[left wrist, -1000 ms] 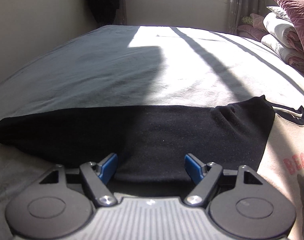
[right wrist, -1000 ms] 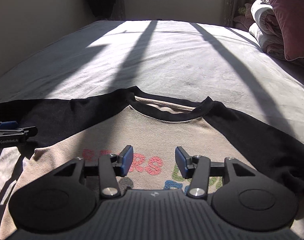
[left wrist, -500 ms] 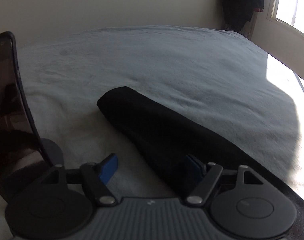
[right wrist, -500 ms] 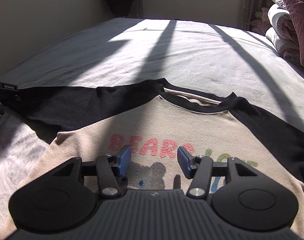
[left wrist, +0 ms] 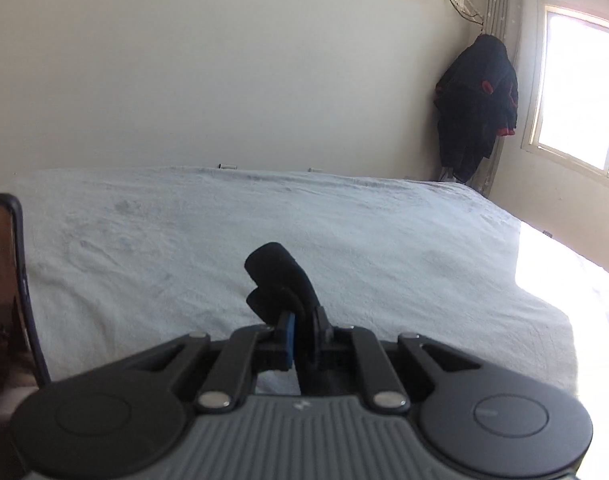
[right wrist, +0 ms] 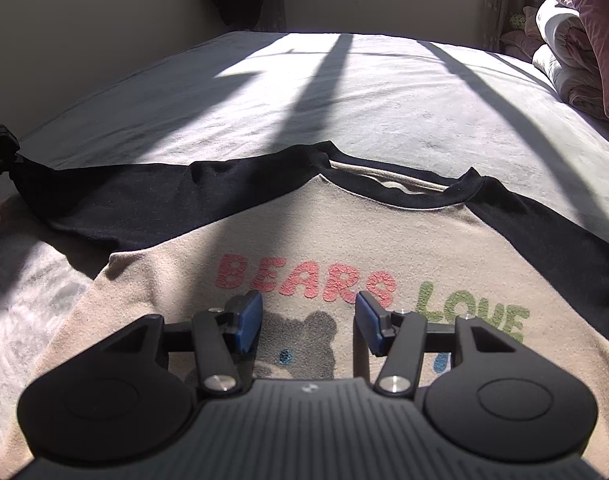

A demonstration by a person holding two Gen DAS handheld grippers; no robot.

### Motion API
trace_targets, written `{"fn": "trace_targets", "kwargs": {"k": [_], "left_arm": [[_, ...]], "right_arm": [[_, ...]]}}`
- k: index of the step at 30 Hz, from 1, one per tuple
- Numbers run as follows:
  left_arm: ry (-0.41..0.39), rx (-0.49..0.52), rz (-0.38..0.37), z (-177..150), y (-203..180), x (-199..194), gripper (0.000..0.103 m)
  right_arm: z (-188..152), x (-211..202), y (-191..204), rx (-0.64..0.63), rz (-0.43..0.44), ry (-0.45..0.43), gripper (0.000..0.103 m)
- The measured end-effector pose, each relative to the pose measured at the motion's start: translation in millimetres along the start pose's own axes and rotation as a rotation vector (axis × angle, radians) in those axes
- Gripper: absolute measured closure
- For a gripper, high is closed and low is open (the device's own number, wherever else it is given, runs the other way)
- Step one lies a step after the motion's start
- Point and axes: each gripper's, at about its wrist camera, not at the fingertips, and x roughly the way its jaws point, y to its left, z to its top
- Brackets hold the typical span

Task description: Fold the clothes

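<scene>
While the right gripper [right wrist: 308, 322] hovers with jaws apart and empty over the bear print, the beige sweatshirt [right wrist: 324, 240] lies flat on the bed [right wrist: 384, 92]. Its left black sleeve [right wrist: 116, 196] stretches to the bed's edge, where the left gripper [left wrist: 302, 334], jaws just closed, pinches the cuff [left wrist: 278, 280]. Beyond, a dark coat [left wrist: 476, 100] hangs beside the window [left wrist: 584, 92].
</scene>
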Motion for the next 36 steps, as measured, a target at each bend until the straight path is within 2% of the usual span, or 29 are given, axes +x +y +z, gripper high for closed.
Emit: {"fn": "trace_targets", "kwargs": {"k": [2,3,5,8,10,13,15,19,22,23,26,29,32,34,36], "left_arm": [[-0.009,0.062,0.068,-1,-6,0,0.092],[0.015,0.101,0.124,-3,-9,4,0.086],[0.126,0.252,0.303,-14,-20,22,0.081],[0.190,0.361,0.367,-27,-22,35,0.070],[0.187,0.378,0.373,-30,-21,34,0.061],[0.086,0.370,0.348,-29,-28,18,0.048],[0.006,0.395,0.288,-29,-36,4,0.042],[0.100,0.488,0.230,-37,-47,20,0.041],[0.167,0.602,0.282,-51,-50,39,0.041],[0.167,0.619,0.286,-50,-52,40,0.040],[0.207,0.576,0.248,-41,-50,29,0.040],[0.218,0.517,0.157,-33,-49,5,0.037],[0.173,0.560,0.060,-42,-61,-33,0.030],[0.173,0.619,-0.007,-52,-71,-55,0.030],[0.210,0.630,-0.088,-58,-78,-75,0.030]], "right_arm": [[0,-1,0,0.000,-0.001,0.000,0.047],[0,-2,1,0.000,0.001,0.000,0.047],[0,-3,1,0.001,0.005,0.001,0.047],[1,-6,3,-0.009,0.009,0.000,0.047],[2,-7,4,-0.018,0.009,-0.005,0.047],[3,-8,5,-0.026,0.007,-0.009,0.047],[4,-8,6,-0.028,0.006,-0.010,0.047],[3,-13,5,-0.024,0.003,-0.010,0.047],[4,-23,0,-0.028,-0.011,-0.016,0.047],[5,-28,-3,-0.029,-0.018,-0.020,0.047],[6,-44,-16,-0.025,-0.043,-0.036,0.042],[5,-60,-33,-0.011,-0.074,-0.047,0.040],[-4,-77,-53,0.020,-0.106,-0.051,0.037],[-11,-87,-68,0.050,-0.128,-0.046,0.036],[-21,-98,-85,0.096,-0.148,-0.042,0.035]]}}
